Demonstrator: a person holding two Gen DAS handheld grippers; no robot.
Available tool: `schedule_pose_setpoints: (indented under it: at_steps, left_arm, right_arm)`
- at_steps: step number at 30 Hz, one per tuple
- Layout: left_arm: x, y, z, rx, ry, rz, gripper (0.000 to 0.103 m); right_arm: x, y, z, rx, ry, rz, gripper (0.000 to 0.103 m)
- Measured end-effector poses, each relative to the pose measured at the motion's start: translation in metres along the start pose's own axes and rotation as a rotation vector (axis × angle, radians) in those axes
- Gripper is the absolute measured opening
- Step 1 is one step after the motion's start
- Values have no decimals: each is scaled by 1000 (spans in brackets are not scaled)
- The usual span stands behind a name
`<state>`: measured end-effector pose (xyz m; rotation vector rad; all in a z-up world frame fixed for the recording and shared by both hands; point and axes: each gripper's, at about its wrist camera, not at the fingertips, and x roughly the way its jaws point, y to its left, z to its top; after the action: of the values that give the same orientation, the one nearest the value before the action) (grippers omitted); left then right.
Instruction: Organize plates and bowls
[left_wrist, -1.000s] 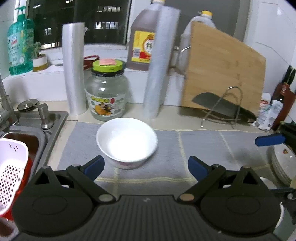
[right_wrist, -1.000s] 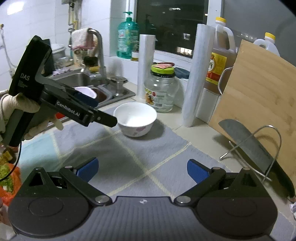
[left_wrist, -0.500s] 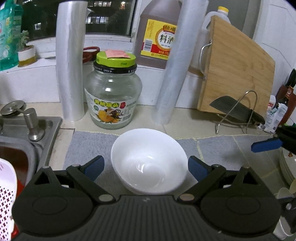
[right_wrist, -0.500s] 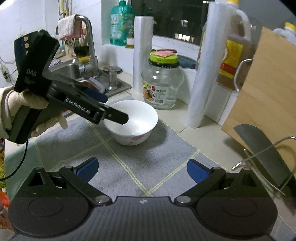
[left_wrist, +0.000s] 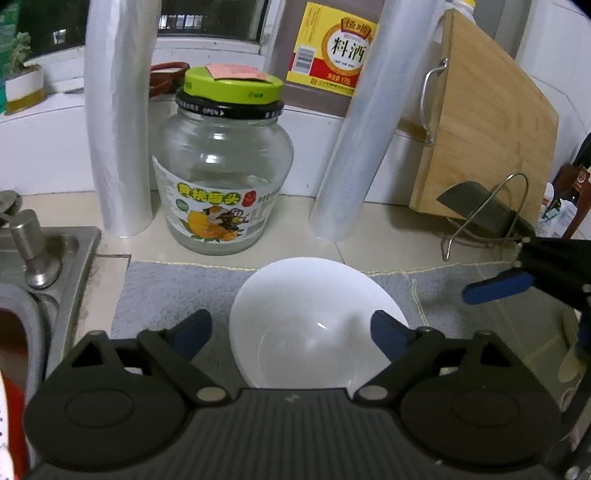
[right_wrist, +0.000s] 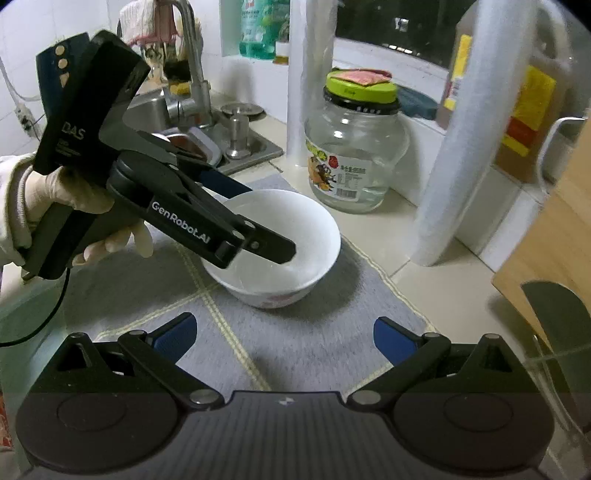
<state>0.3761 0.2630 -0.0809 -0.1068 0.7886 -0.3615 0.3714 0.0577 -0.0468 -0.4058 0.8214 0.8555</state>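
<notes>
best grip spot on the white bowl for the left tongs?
The near rim of the bowl, from above: it sits upright and open on the mat, so one finger goes inside, one outside. The left tongs are closing astride that rim.

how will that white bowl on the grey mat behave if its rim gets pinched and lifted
The white bowl looks glazed ceramic, so probably rigid, slippery and chip-prone. Gripped at one side of the rim, it would likely tilt. The grey mat should keep it from sliding.
</notes>
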Motion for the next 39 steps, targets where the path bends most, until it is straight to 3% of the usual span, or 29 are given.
schedule_pose_setpoints:
  at_steps: [8,16,39]
  left_arm:
    - [9,7,0,-14,22,-42,79]
    - [9,11,1,-29,20,-66,78]
    - [10,5,5,-30,16,-96,73]
  right_arm:
    - [29,0,17,-38,31,25,102]
    - [47,1,23,-42,41,58,90]
    - [46,5,26,-41,22,67,86]
